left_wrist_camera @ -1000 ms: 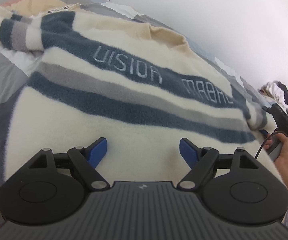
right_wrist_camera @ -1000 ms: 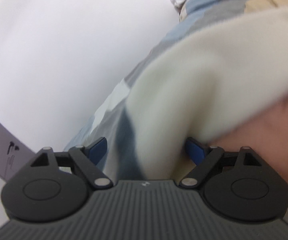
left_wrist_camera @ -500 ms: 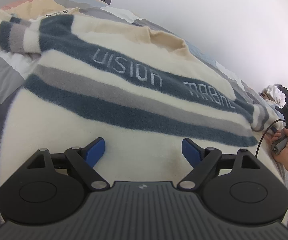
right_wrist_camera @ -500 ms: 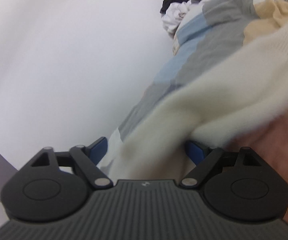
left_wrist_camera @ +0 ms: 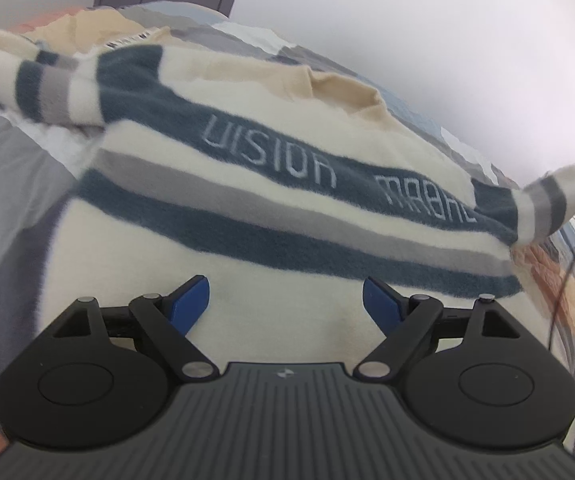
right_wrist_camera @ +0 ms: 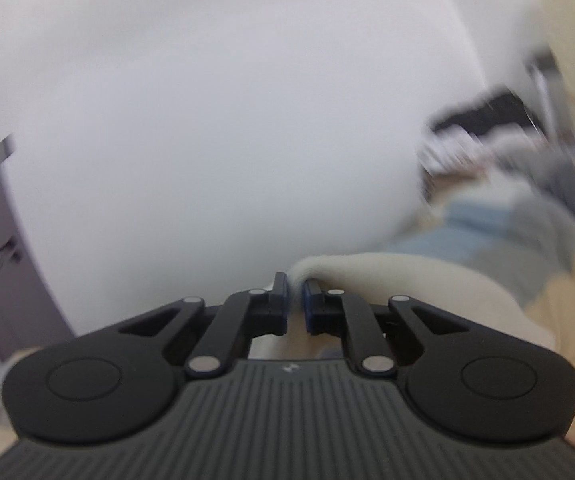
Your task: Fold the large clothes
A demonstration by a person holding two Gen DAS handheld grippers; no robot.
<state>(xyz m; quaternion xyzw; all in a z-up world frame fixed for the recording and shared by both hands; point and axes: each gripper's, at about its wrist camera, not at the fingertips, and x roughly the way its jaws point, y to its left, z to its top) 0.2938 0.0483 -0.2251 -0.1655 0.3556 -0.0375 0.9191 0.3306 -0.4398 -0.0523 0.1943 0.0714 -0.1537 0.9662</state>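
Fluffy cream sweater with blue and grey stripes point(left_wrist_camera: 271, 184) lying spread across patchwork quilt point(left_wrist_camera: 3, 184), unfolded. Left gripper point(left_wrist_camera: 286, 300) hovering over sweater hem, tongs apart, gripping nothing. Right gripper point(right_wrist_camera: 295, 294) pinching sweater's cream sleeve end point(right_wrist_camera: 367, 276), lifting it. Folding barely starting; every fold remaining.

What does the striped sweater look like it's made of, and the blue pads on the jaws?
Striped sweater: looks like a soft, brushed knit or fleece; its stripe edges are fuzzy and the surface is matte. The exact fibre can't be told.
Blue pads: smooth and slightly glossy, probably rubber or plastic.
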